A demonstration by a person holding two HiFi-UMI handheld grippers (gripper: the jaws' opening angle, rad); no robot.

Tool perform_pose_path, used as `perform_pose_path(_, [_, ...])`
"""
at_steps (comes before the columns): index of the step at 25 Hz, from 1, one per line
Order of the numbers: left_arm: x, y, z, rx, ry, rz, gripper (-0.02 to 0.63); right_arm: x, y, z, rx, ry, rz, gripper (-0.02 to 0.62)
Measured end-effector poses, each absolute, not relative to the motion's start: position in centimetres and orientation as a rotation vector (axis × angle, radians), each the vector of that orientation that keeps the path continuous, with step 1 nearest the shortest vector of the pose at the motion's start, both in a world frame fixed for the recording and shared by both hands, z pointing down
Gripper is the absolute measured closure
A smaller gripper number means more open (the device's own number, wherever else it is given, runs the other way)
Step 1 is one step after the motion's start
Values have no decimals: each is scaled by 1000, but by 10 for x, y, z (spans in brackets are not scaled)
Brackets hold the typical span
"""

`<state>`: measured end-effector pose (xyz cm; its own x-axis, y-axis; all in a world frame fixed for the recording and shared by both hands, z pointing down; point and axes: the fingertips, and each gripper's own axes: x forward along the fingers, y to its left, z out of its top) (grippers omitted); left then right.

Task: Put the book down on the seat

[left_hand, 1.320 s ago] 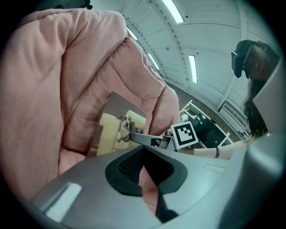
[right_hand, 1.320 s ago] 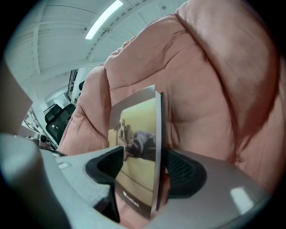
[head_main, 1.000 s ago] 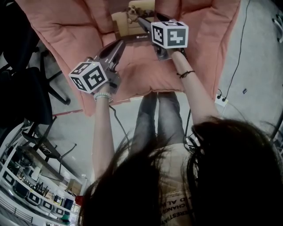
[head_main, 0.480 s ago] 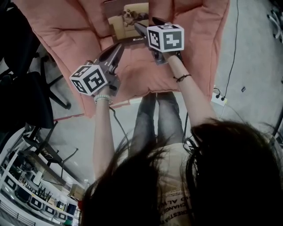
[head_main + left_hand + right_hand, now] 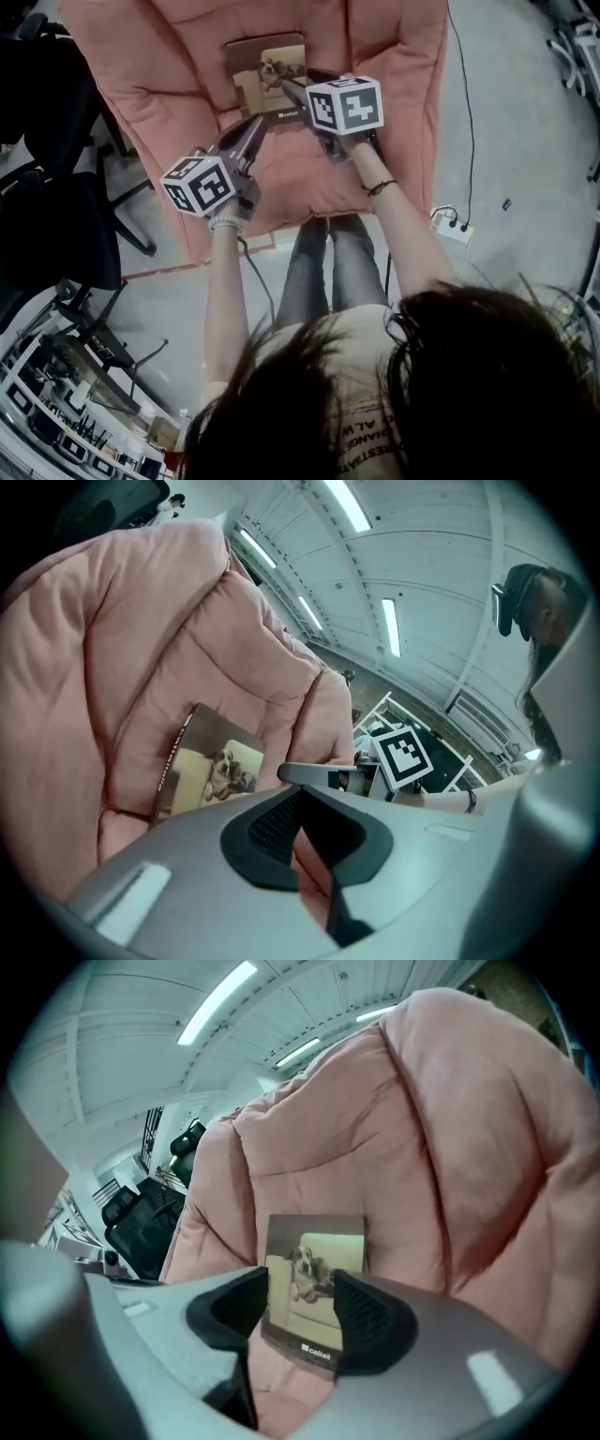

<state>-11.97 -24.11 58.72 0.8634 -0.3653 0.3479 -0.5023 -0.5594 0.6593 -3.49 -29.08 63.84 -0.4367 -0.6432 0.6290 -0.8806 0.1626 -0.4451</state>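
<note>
Head view shows a big pink seat (image 5: 394, 66) with soft, puffy sides. The book (image 5: 267, 75) is on the seat, far in, where the bottom part meets the back part. Its cover faces up and shows a dog on a pale sofa. It seems to lean back a little on the back part.

The right claw (image 5: 292, 89) is just in front of the book, at its near edge. Right gripper view shows the two jaws apart and closing. The near end of the book shows in the gap between them. The black pads do not look like they press on it, so the claw holds nothing.

The left claw (image 5: 255, 127) is over the front of the seat, near the book but apart from it. Left gripper view shows its jaw tips meeting, with only a thin slice of pink seat behind them. Nothing is in this claw. In that view the book is off to the left.

A black chair (image 5: 56, 141) stands left of the seat. A white plug box (image 5: 452, 228) lies on the grey floor (image 5: 525, 141) on the right
</note>
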Motion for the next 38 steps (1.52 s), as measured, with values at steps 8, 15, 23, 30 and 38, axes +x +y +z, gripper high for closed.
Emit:
perform_pose_path(8, [-111, -231, 558, 2260, -590, 223, 603, -41, -277, 600, 1401, -2222, 1115, 450])
perform_pose_path(15, [-106, -208, 526, 2269, -568, 177, 603, -44, -254, 558, 1434, -2292, 1098, 491])
perform_pose_path(23, [-97, -203, 487, 2335, -553, 121, 603, -43, -243, 514, 1469, -2377, 1036, 522])
perform_pose_path(30, [-95, -193, 453, 2380, -539, 69, 603, -42, -225, 479, 1517, -2451, 1010, 563])
perform_pose_path(38, [-86, -186, 429, 2454, -460, 85, 603, -44, -211, 448, 1528, -2519, 953, 589])
